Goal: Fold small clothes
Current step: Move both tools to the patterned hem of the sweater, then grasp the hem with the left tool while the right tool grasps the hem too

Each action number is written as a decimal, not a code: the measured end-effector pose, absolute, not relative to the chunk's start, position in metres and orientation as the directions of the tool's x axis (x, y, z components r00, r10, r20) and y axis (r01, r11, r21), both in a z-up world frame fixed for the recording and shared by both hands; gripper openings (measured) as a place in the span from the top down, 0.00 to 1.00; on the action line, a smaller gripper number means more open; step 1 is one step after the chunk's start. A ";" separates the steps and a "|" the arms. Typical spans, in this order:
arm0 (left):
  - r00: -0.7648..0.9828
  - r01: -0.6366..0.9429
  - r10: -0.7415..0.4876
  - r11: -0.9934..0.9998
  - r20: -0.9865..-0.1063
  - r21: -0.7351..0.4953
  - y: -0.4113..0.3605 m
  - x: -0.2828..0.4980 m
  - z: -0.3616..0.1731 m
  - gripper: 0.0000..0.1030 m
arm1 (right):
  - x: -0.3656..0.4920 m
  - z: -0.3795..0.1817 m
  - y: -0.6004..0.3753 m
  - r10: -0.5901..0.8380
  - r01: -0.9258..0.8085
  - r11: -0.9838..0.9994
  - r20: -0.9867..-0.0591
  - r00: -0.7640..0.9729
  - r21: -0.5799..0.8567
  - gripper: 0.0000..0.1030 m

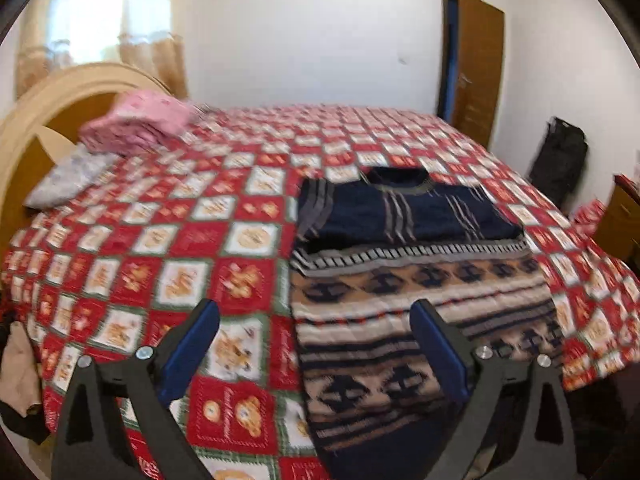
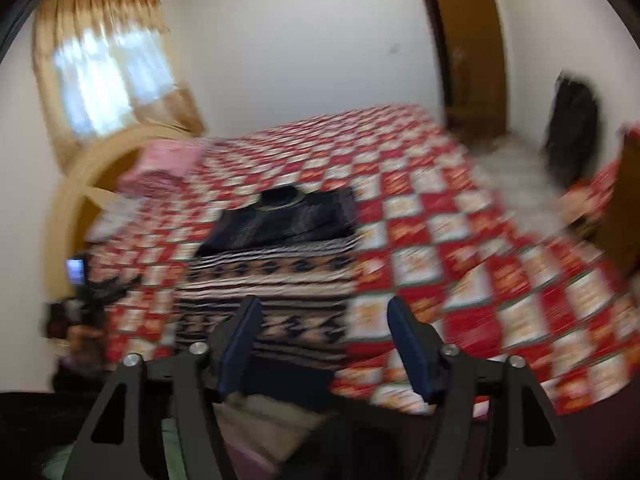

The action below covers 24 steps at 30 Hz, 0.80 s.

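Note:
A folded navy sweater [image 1: 404, 212] with grey stripes lies on a patterned tan, black and cream cloth [image 1: 416, 308] spread over the bed. The right wrist view, blurred, shows the same navy sweater [image 2: 288, 216] and the patterned cloth [image 2: 272, 300]. My left gripper [image 1: 316, 312] is open wide above the near edge of the bed, to the left of the cloth, with nothing between its blue pads. Above the cloth's near end, my right gripper [image 2: 322, 312] is open and holds nothing. The left gripper [image 2: 80, 276] shows at the left edge of the right wrist view.
A red and white checked bedspread [image 1: 192, 248] covers the bed. Folded pink fabric [image 1: 140, 124] and a grey pillow [image 1: 72, 176] lie by the wooden headboard [image 1: 24, 128]. A brown door [image 1: 476, 64] and a black bag [image 1: 560, 156] stand at the far right. Tan cloth [image 1: 16, 372] hangs at the left.

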<state>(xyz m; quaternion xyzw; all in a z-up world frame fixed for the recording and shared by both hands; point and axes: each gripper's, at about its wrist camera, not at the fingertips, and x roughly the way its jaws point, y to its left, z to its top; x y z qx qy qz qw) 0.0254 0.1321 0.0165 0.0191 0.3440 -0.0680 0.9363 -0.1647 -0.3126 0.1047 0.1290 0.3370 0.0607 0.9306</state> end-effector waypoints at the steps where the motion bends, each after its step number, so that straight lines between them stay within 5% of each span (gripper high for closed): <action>1: 0.740 0.155 -0.115 0.988 -0.663 0.002 0.129 0.026 0.013 0.05 | -0.157 0.083 -0.312 0.237 -0.035 0.947 -0.626 0.743 0.318 0.35; 6: 0.635 0.229 -0.053 0.966 -0.770 0.123 0.118 0.027 -0.029 0.06 | -0.105 -0.023 -0.282 0.267 0.016 0.939 -0.758 0.595 0.344 0.35; 10: 0.525 0.278 -0.029 0.950 -0.850 0.140 0.126 0.008 -0.072 0.08 | -0.085 -0.057 -0.266 0.314 -0.005 0.928 -0.773 0.551 0.373 0.35; 15: 0.429 0.252 -0.170 0.966 -0.887 -0.063 0.127 0.005 -0.104 0.09 | -0.082 -0.075 -0.263 0.290 0.014 0.938 -0.806 0.516 0.347 0.35; 24: 0.280 0.265 -0.230 0.952 -0.932 -0.155 0.103 -0.005 -0.150 0.23 | -0.091 -0.127 -0.291 0.339 0.107 0.900 -0.832 0.439 0.423 0.35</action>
